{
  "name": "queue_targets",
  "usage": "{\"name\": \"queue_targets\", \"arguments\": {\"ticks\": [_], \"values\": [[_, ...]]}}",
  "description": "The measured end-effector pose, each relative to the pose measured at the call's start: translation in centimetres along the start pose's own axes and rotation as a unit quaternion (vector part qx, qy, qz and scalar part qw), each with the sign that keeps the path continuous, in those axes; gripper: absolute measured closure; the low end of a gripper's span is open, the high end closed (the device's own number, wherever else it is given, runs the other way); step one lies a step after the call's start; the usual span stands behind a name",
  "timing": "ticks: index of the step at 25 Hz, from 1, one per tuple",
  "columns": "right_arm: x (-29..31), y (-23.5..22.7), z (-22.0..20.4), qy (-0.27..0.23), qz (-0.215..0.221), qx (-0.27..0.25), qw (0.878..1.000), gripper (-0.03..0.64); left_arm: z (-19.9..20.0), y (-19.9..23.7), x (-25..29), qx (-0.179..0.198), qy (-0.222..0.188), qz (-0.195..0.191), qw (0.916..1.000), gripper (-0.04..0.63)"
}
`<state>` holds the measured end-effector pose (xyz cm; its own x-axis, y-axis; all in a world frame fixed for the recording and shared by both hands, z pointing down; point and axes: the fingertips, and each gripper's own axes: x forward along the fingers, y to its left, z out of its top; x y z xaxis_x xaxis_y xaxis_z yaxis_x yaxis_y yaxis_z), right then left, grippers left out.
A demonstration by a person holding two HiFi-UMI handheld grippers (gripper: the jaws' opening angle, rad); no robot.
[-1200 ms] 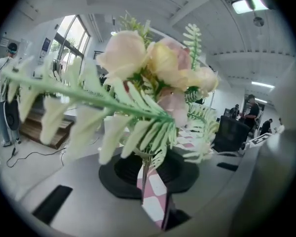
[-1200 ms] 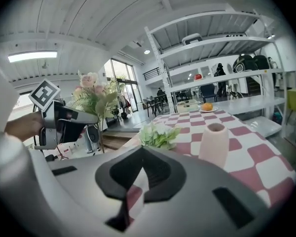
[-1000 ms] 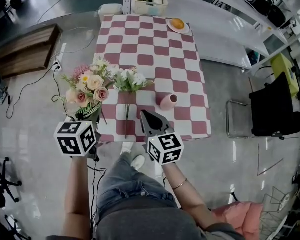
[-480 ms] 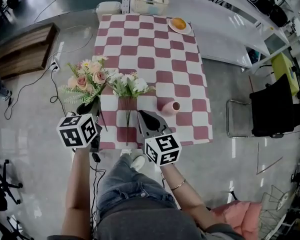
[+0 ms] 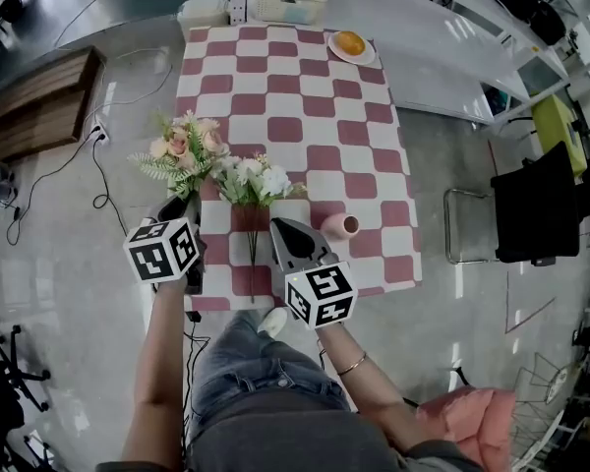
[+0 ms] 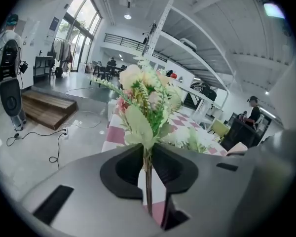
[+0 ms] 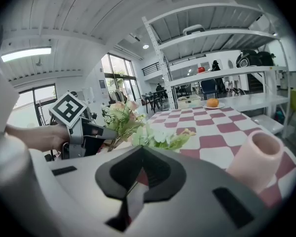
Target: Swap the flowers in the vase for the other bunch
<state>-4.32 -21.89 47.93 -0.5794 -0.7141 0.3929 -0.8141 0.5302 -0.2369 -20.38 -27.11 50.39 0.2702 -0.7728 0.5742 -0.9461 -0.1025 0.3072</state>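
Two tools work nearest: the right tool point(image 5: 283, 232) is closed together on nothing, the left tool point(image 5: 189, 212) clamped on the pink bunch point(image 5: 185, 150) stems. The vase point(image 5: 339, 227) looks empty and the white bunch point(image 5: 254, 180) lies on the tabletop point(image 5: 305, 96), so only filling seems left.

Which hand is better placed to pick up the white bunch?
Right. The right gripper is empty beside the white bunch; the left gripper, jaws just closed further, holds the pink bouquet.
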Motion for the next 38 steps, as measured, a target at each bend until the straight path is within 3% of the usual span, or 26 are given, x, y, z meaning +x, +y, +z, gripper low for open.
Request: {"name": "queue_targets", "arguments": {"ticks": [16, 30, 38], "values": [[2.9, -0.6, -0.2, 0.019, -0.005, 0.007, 1.000, 0.606, -1.1, 2.3, 4.8, -0.022, 0.039, 0.000, 0.9990, 0.521], [2.6, -0.9, -0.2, 0.018, -0.011, 0.008, 1.000, 0.606, -0.7, 1.8, 5.8, 0.013, 0.052, 0.001, 0.9986, 0.383], [1.9, -0.3, -0.2, 0.016, -0.007, 0.003, 1.000, 0.606, -0.2, 2.2, 4.2, 0.022, 0.036, 0.015, 0.9990, 0.362]]}}
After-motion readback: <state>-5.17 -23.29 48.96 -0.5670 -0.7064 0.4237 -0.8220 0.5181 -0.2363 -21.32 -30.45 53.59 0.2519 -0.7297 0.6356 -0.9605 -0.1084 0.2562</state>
